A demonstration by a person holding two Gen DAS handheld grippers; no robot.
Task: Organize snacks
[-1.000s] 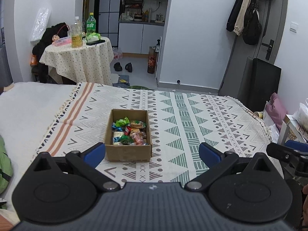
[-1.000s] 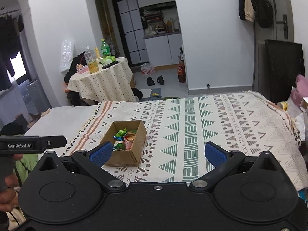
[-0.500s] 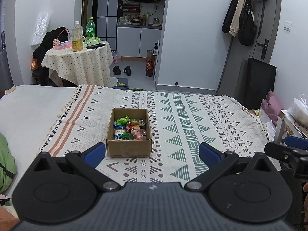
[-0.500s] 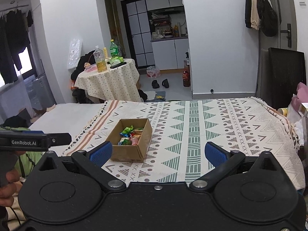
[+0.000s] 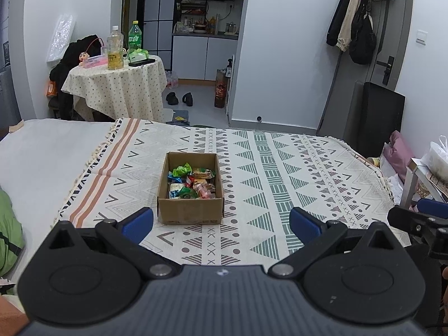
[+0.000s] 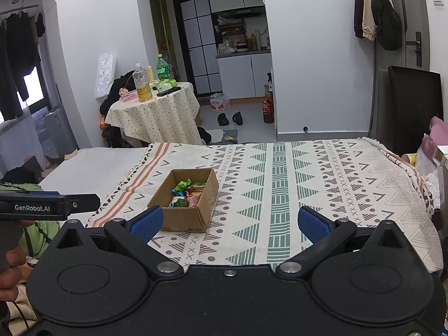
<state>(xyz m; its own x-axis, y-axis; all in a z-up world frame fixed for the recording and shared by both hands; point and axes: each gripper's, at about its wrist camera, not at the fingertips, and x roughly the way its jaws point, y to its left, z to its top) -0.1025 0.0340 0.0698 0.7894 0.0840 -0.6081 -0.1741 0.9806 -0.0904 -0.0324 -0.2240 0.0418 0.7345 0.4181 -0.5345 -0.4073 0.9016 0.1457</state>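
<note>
One cardboard box [image 5: 190, 212] sits on one patterned blanket [image 5: 294, 173]; the wrapped snacks [image 5: 191, 182] heaped inside it overlap too much to count exactly. The round table [image 5: 117, 89] behind holds two tall bottles [image 5: 115, 47], and two dark shoes [image 5: 179, 98] lie on the floor.

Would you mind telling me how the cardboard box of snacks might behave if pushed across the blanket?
The cardboard box sits low and wide, so it probably won't tip. It holds only small wrapped snacks, so it is likely light. The woven blanket may bunch rather than let it glide.
</note>
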